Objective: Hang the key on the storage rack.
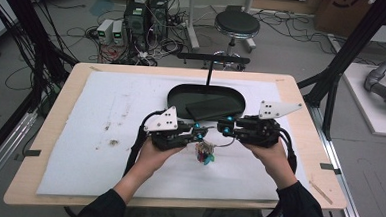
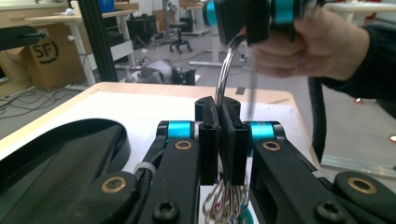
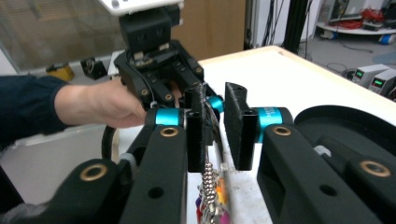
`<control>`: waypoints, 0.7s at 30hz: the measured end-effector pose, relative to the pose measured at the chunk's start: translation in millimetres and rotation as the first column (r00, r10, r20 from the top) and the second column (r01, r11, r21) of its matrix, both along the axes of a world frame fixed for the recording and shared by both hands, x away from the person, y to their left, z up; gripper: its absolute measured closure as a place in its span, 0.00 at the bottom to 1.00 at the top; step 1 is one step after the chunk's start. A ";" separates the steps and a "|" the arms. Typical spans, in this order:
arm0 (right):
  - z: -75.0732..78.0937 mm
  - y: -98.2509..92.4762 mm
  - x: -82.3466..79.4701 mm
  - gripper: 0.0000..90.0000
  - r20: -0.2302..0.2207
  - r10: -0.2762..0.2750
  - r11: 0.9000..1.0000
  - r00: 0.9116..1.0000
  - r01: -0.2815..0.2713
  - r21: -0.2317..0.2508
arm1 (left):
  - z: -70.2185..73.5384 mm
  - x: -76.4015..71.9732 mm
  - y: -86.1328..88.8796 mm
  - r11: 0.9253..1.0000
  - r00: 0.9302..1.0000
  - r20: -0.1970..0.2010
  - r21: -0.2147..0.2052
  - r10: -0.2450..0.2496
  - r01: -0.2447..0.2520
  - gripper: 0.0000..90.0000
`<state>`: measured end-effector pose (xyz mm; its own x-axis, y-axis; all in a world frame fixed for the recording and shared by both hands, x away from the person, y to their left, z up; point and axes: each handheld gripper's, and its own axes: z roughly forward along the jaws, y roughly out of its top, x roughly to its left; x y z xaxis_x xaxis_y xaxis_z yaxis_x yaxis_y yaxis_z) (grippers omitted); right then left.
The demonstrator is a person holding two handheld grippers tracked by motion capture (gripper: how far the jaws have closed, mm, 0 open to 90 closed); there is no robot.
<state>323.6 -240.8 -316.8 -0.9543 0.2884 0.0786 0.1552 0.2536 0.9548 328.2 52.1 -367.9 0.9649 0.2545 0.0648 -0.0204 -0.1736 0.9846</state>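
A silver wire ring (image 2: 224, 74) carries a bunch of colourful charms (image 1: 206, 153) that hangs just above the white mat. My left gripper (image 2: 218, 105) is shut on the ring, with wire loops spilling out below its jaws. My right gripper (image 3: 218, 100) faces it tip to tip over the middle of the table (image 1: 221, 128). Its jaws stand a little apart. The wire and a bead chain (image 3: 208, 179) run through the gap, against the left pad. The left gripper (image 1: 204, 134) sits just left of the right one, and a hand holds each.
A black oval tray (image 1: 176, 95) with a dark flat slab (image 1: 213, 108) in it lies just beyond the grippers. A white mat (image 1: 104, 134) covers most of the wooden table. A round stool (image 1: 237, 25) and cables stand on the floor beyond the far edge.
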 end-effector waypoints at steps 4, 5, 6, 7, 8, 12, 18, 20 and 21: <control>0.6 -14.7 3.4 0.58 -0.009 -0.087 0.996 0.996 0.087 0.025 | 1.6 0.8 4.5 1.000 1.000 0.004 -0.010 0.020 -0.020 0.96; 0.6 -14.7 3.4 0.58 -0.009 -0.087 0.996 0.996 0.087 0.025 | 1.6 0.8 4.5 1.000 1.000 0.004 -0.010 0.020 -0.020 0.96; -1.0 -21.6 4.2 0.54 -0.012 -0.139 0.990 0.990 0.139 0.024 | 2.3 0.9 5.9 1.000 1.000 0.008 -0.008 0.022 -0.022 0.96; -2.6 -25.7 4.5 0.51 -0.006 -0.159 0.987 0.987 0.160 0.024 | 3.2 1.0 7.3 1.000 1.000 0.008 -0.010 0.029 -0.029 0.96; -2.6 -25.7 4.5 0.51 -0.006 -0.159 0.987 0.987 0.160 0.024 | 4.3 1.4 9.2 0.999 0.999 0.010 -0.011 0.033 -0.033 0.96; -16.6 -49.2 7.6 0.42 -0.028 -0.265 0.963 0.964 0.266 0.035 | 10.2 3.1 16.7 0.998 0.998 0.018 -0.029 0.060 -0.060 0.96; -37.0 -72.5 7.9 0.38 -0.042 -0.380 0.924 0.924 0.381 0.026 | 22.1 8.6 30.3 0.992 0.992 0.040 -0.048 0.119 -0.117 0.96; -46.1 -79.9 9.0 0.36 -0.052 -0.421 0.906 0.905 0.423 0.019 | 26.6 10.3 35.2 0.987 0.987 0.060 -0.060 0.150 -0.147 0.96; -50.2 -82.5 9.7 0.36 -0.060 -0.439 0.898 0.896 0.441 0.011 | 28.6 11.1 37.2 0.985 0.985 0.063 -0.072 0.163 -0.159 0.96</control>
<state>333.3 -323.3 -367.0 -0.7244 0.6752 0.1390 0.2976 0.1244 0.9466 339.3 89.2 -339.2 0.9049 0.4120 0.1069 -0.0652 -0.1140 0.9913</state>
